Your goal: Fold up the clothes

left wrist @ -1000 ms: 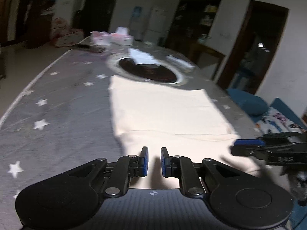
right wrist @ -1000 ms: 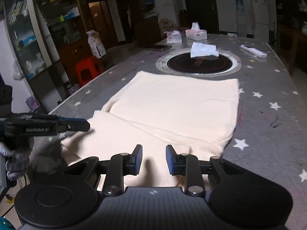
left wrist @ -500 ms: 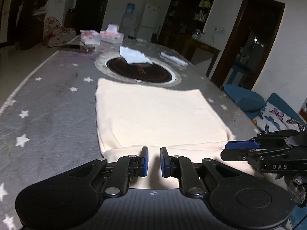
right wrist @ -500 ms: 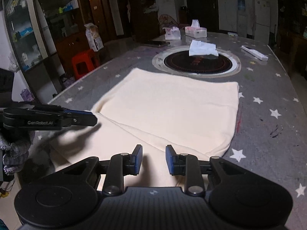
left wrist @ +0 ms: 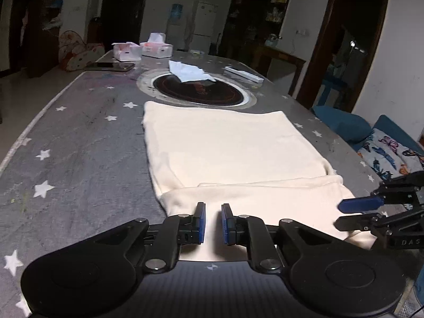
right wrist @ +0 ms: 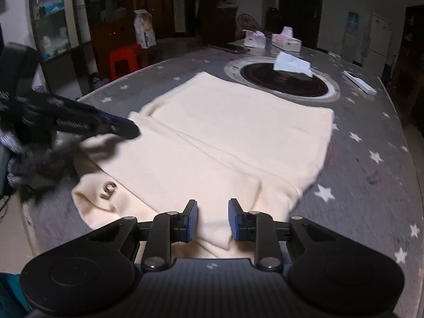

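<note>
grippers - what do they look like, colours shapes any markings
Both are matte black. The left gripper and right gripper each have two jointed linkage arms with silver pivot screws, a round disc housing on either side, a ribbed centre plate and blue pads on the fingertips. White lettering reading DAS shows on the right gripper's side in the left wrist view. No cables are visible.

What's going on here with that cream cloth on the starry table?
A person with a handheld gripper in each hand is folding a cream garment spread on a grey star-print table. Its near edge is doubled over into a band. The left gripper and right gripper both hover open at that near edge, gripping nothing. Tissue boxes and a loose tissue lie beyond.
</note>
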{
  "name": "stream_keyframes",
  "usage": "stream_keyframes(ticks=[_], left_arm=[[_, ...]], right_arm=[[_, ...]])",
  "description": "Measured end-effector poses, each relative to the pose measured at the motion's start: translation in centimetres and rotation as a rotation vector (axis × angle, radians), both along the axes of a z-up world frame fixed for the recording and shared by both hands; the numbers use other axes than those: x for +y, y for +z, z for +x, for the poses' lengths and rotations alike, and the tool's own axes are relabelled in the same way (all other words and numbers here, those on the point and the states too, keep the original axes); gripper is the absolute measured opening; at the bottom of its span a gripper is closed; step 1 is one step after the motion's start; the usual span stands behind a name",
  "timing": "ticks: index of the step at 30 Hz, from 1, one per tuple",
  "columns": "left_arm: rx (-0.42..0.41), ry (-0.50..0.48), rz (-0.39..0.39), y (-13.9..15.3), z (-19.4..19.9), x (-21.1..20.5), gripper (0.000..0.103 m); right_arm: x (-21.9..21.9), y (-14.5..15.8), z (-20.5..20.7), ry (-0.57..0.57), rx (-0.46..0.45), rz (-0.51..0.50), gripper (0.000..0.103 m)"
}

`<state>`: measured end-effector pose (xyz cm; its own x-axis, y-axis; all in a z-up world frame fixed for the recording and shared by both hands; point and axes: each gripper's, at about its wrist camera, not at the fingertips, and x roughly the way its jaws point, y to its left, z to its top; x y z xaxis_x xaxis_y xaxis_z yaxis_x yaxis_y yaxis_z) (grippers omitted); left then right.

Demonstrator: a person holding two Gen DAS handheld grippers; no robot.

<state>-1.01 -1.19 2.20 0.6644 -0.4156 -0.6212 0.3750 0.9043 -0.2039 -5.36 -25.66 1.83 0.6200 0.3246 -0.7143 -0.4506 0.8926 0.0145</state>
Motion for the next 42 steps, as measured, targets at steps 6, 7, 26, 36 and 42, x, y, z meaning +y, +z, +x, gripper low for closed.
stream_keyframes(ticks=[6, 7, 26, 36, 42], left_arm=[[-0.018, -0.098, 0.024, 0.4, -2.8, -1.1, 0.018], [-0.021, -0.115, 0.028, 0.5, -3.2, -1.3, 0.020], [-0.123, -0.306, 0.259, 0.1, -9.6, -1.4, 0.025], [-0.271, -0.394, 0.350, -1.1, -10.4, -3.6, 0.025], [-0.304, -0.386, 0.315, -0.7, -9.8, -3.5, 0.015]], right_arm=[[0.0, 1.3, -1.4, 0.021, -0.038, 0.006, 0.025], [0.0, 1.1, -1.3, 0.023, -0.033, 0.001, 0.025], [-2.3, 0.9, -3.3, -0.005, -0.015, -0.009, 0.026], [-1.7, 1.0, -6.1, 0.089, -0.038, -0.125, 0.043], [-0.2, 0.2, -7.5, 0.181, -0.095, -0.221, 0.056]])
